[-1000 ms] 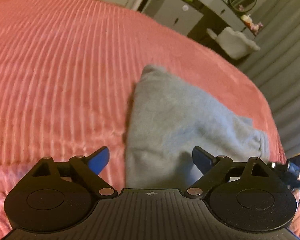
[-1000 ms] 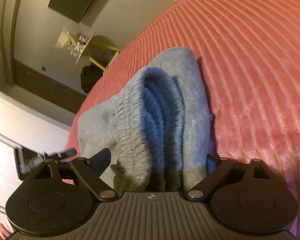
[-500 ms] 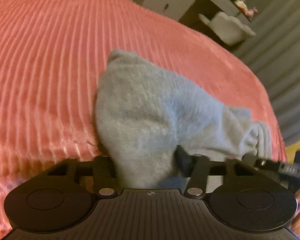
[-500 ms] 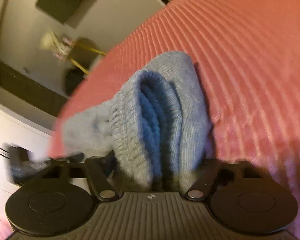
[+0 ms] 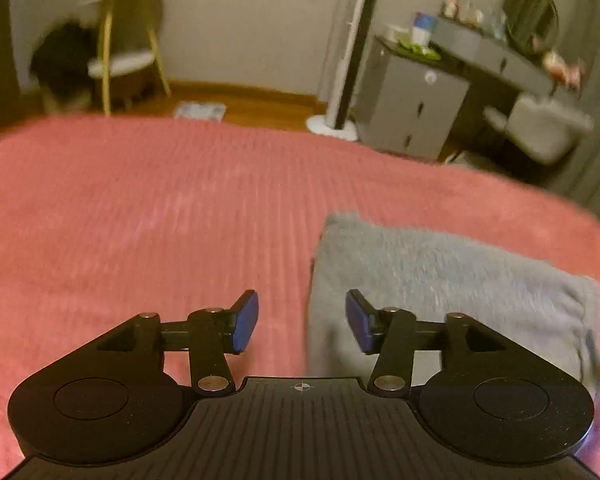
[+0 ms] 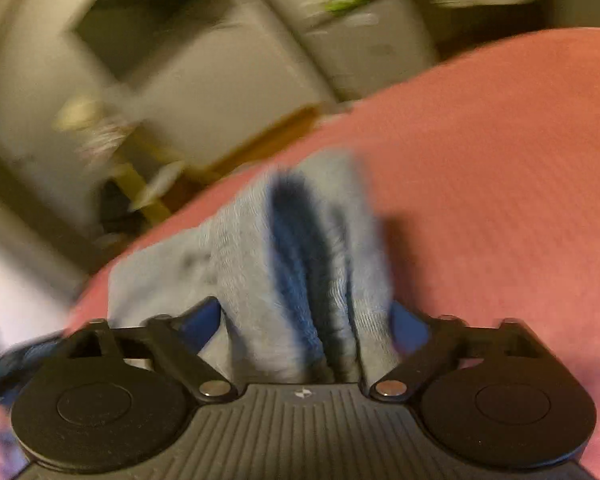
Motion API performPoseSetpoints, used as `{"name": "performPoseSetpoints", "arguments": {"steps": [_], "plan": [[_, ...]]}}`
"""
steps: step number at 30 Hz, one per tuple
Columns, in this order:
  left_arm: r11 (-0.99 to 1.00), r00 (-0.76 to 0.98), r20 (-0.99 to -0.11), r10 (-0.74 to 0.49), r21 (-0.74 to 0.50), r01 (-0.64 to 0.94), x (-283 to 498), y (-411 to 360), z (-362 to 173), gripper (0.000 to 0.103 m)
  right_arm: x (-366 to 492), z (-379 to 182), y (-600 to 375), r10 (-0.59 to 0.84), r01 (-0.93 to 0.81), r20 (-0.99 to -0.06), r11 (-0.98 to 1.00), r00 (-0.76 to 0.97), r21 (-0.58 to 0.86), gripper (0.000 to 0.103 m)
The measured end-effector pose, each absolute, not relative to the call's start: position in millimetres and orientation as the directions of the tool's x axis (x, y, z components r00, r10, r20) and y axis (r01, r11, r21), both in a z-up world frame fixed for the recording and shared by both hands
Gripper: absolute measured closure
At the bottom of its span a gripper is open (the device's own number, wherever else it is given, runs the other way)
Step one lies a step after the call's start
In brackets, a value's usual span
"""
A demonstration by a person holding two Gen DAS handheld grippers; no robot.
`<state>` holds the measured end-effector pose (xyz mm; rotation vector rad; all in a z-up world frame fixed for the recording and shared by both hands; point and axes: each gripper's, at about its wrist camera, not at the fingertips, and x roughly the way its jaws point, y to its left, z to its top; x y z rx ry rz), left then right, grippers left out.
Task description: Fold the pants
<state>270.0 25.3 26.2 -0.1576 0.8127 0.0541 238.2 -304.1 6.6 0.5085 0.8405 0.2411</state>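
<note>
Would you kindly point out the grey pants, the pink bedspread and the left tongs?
grey pants (image 5: 440,280), left wrist view, flat top layer.
pink bedspread (image 5: 140,220), left wrist view, bare ribbed area.
left tongs (image 5: 302,322), left wrist view, gap between blue pads.

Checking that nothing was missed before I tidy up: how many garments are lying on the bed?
1: folded grey pants on the pink bedspread, ahead and right of the left gripper, under the right gripper. Others may lie out of view.

both claws lifted off the pants (image 5: 440,280) — left claw (image 5: 302,320) and right claw (image 6: 306,320) opening, cloth released
</note>
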Motion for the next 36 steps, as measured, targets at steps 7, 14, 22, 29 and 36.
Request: {"name": "performPoseSetpoints", "arguments": {"steps": [7, 14, 22, 29, 36], "plan": [[0.898, 0.691, -0.679, -0.247, -0.428, -0.1, 176.3, 32.5, -9.0, 0.038, 154.7, -23.8, -337.7, 0.471, 0.124, -0.54, 0.662, 0.697, 0.739, 0.029], [0.698, 0.675, -0.619, -0.402, -0.684, -0.212, 140.8, 58.9, -36.6, 0.041, 151.3, -65.5, -309.2, 0.509, 0.192, -0.524, 0.566, 0.683, 0.801, 0.046], [0.512, 0.654, -0.578, -0.489, -0.797, -0.321, 148.2, 69.0, -63.6, 0.041, 176.0, -72.7, -276.2, 0.468, 0.245, -0.504, 0.508, 0.726, 0.826, 0.054], [0.504, 0.68, -0.583, -0.444, -0.79, -0.349, 163.4, 70.4, -66.9, 0.033, 181.5, -72.9, -277.6, 0.463, 0.234, -0.501, 0.519, 0.731, 0.822, 0.051], [0.494, 0.672, -0.648, -0.357, -0.742, -0.453, 186.0, 69.1, -71.9, 0.082, 194.2, -63.3, -259.8, 0.376, 0.284, -0.593, 0.618, 0.712, 0.733, 0.062]]}}
